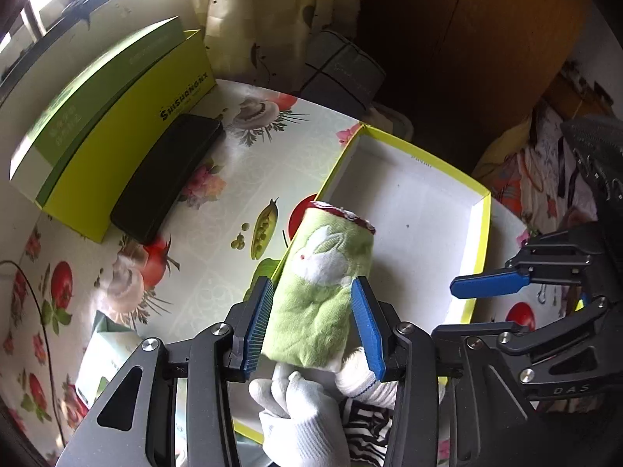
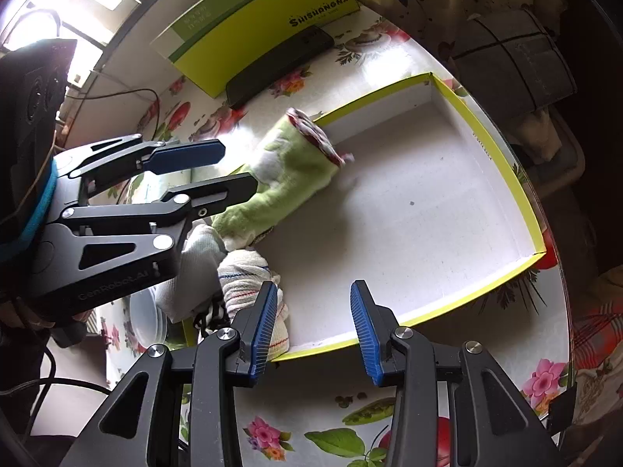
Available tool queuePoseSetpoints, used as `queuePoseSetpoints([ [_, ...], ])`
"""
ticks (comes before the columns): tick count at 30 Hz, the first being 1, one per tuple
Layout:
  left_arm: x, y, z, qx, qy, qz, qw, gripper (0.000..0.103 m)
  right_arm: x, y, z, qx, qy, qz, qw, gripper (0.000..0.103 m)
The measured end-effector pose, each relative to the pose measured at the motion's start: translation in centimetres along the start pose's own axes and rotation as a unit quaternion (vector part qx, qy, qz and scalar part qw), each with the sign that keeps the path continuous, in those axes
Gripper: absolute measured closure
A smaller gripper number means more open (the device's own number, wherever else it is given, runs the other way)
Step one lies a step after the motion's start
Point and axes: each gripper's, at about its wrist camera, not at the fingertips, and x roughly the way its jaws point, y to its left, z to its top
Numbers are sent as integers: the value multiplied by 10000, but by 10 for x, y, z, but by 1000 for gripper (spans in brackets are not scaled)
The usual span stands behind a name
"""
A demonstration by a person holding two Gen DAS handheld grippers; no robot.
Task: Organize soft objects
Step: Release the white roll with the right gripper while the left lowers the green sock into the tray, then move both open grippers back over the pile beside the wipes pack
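A rolled green cloth with a white rabbit (image 1: 323, 272) (image 2: 296, 163) lies tilted over the left wall of the shallow white box with a yellow-green rim (image 1: 483, 233) (image 2: 525, 194), its red-trimmed end over the box floor. My left gripper (image 1: 313, 323) (image 2: 239, 169) stands open around the roll's near end, and the side view shows a gap at one pad. White socks (image 1: 300, 408) (image 2: 194, 272) and a striped cloth (image 1: 366, 424) (image 2: 245, 276) are bunched in the box's near-left corner. My right gripper (image 2: 313, 323) (image 1: 444, 309) hangs open and empty over the box's near rim.
A yellow-green lid box (image 1: 117, 116) (image 2: 253, 19) stands at the back left with a black case (image 1: 167, 175) (image 2: 280, 62) lying in front of it. A thin cable (image 1: 39, 311) runs at the left. The round floral table's edge (image 2: 560, 311) is close on the right.
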Motion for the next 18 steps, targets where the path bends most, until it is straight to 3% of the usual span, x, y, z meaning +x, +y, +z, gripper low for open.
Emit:
queuePoseSetpoints([
  [4,-14,20,-10,-669,-91,-162,9976,60,1,6,7,-62,-27,-2,10000,64],
  [9,-34,41,-26,-1455,-206,-326,9886,60,2,15,12,-146,-33,-18,9999,64],
  [18,-64,52,-67,-2272,-324,-283,9729,60,-2,46,12,-468,-3,-23,9989,64],
])
